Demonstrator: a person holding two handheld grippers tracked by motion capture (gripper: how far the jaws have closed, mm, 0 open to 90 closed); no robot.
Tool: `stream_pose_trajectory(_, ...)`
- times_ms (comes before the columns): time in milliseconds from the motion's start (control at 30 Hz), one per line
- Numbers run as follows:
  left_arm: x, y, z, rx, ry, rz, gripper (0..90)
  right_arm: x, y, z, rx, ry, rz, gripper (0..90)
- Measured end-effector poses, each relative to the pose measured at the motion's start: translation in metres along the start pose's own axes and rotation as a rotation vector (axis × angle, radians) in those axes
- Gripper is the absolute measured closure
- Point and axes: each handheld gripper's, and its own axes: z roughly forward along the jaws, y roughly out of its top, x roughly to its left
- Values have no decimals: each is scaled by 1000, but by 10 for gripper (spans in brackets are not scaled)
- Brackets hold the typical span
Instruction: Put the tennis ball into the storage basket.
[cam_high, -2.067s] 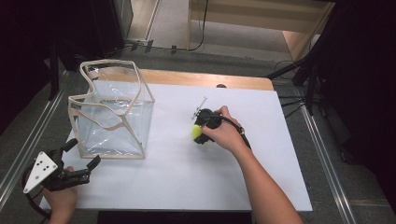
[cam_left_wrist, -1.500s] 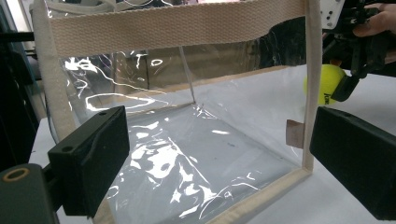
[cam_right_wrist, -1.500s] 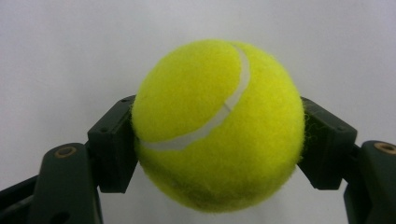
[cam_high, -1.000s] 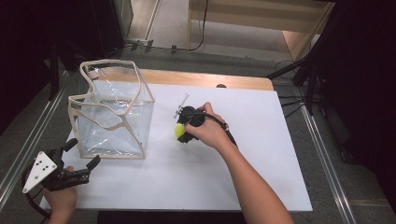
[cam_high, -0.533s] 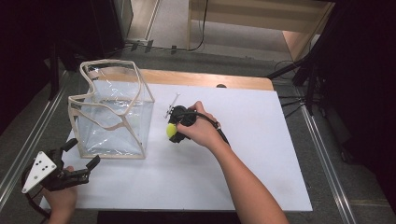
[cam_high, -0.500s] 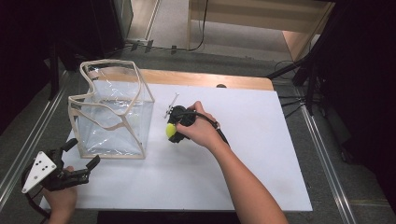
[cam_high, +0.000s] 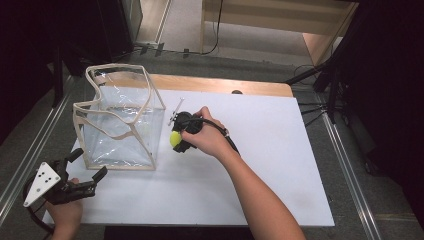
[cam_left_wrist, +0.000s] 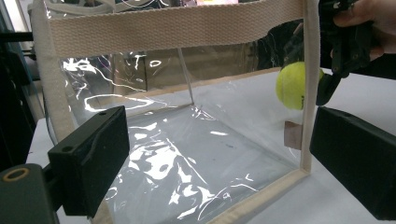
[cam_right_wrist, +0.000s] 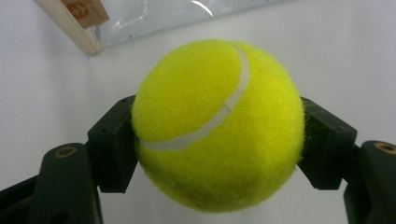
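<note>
A yellow tennis ball (cam_high: 175, 138) (cam_right_wrist: 217, 123) (cam_left_wrist: 293, 86) sits between the jaws of my right gripper (cam_high: 177, 141) (cam_right_wrist: 217, 135), which is shut on it a little above the white table top, just right of the bag. The clear plastic bag (cam_high: 117, 120) (cam_left_wrist: 187, 116) with beige webbing trim stands upright and open at the table's left. My left gripper (cam_high: 82, 172) (cam_left_wrist: 219, 163) hovers open at the table's front left corner, facing the bag's near side, with nothing between its jaws.
The white table top (cam_high: 260, 165) has a wooden strip (cam_high: 220, 86) along its back edge. Metal rails run along both sides of the table. A black cable (cam_high: 227, 140) trails from the right gripper over the wrist.
My right gripper has carried the tennis ball leftward toward the bag, ending close to its right wall. The left gripper has stayed put.
</note>
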Motion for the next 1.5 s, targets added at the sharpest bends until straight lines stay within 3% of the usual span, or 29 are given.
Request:
stream_pose_trajectory(667,0,0,0,-7,-2,-12,54,5,30,-33,-42,6,-46,240)
stream_pose_trajectory(1500,2,0,-1,-18,-2,-26,54,3,48,-75,-74,15,-35,240)
